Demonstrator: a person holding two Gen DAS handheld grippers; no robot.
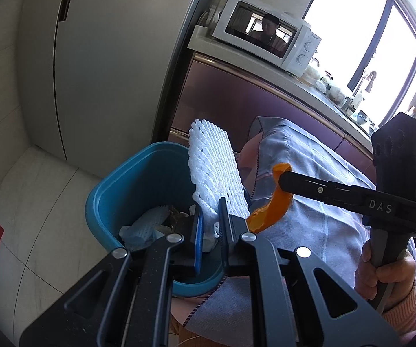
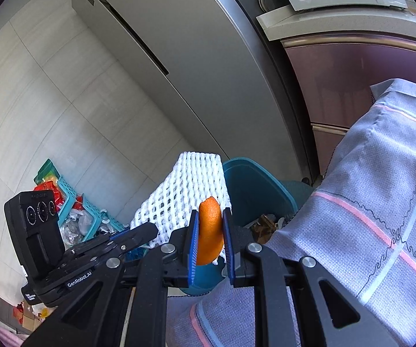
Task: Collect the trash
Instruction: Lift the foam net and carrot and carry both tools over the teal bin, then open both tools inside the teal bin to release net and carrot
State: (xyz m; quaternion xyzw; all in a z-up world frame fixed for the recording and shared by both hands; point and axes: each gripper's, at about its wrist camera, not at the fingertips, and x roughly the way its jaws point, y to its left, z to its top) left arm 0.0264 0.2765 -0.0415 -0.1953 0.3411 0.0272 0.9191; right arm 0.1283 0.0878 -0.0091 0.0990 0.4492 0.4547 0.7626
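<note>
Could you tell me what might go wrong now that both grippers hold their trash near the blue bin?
1. The foam net stands tall above the left gripper; released here, it may tip past the blue bin rim.
2. The orange peel in the right gripper looks to be over the cloth-covered table edge, not clearly over the bin.
3. The grippers are close and could bump.

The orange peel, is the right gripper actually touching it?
Touching. The right wrist view shows the orange peel pinched between the right gripper's two blue pads, both pressed against its sides with no gap.
</note>
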